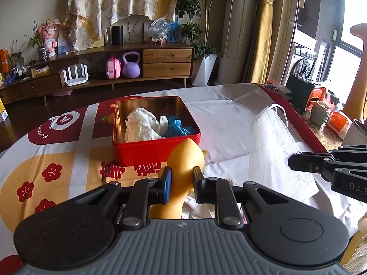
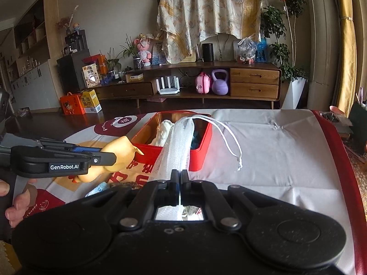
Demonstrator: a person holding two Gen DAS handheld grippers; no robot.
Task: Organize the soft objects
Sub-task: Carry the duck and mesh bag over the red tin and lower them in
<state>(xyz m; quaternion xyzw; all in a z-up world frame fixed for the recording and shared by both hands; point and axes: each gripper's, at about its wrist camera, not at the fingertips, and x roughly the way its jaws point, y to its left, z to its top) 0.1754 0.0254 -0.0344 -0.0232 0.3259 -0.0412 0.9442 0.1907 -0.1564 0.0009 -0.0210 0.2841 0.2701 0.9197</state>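
Gripping yellow toy (image 1: 184, 160), mesh bag (image 2: 181, 137).

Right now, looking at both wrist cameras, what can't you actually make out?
- Yellow squishy toy, left wrist view: its lower part is hidden behind the left gripper.
- White mesh bag, right wrist view: its lower end is hidden behind the right gripper.
- Red tin, right wrist view: the bag blocks the middle; only parts of the white cloth and blue item show.
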